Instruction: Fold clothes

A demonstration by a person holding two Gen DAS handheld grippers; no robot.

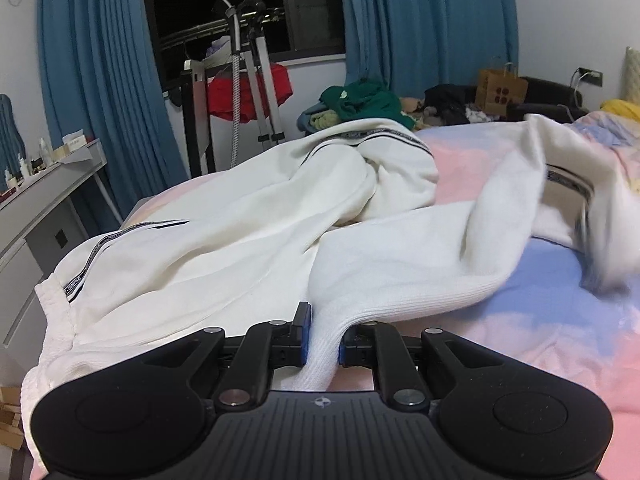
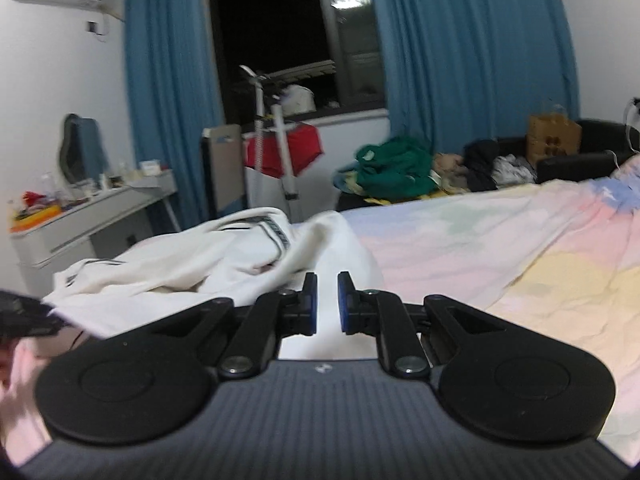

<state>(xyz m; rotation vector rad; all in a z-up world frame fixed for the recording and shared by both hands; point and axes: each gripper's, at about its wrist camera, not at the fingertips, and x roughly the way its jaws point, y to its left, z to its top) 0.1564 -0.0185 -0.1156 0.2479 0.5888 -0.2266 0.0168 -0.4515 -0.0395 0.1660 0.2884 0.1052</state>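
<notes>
The white track pants [image 1: 240,216] are spread on the bed [image 1: 520,320], a ribbed cuff pinched in the nearly closed left claw [image 1: 323,344], white cloth gripped likewise by the right claw [image 2: 327,304]; both edges should be kept taut and level.

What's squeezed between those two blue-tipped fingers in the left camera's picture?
A ribbed white strip of the white garment spread on the bed; the left gripper pinches it. This shows in the left wrist view.

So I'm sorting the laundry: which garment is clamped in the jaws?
The white garment on the bed; the green one lies heaped beyond, untouched.
</notes>
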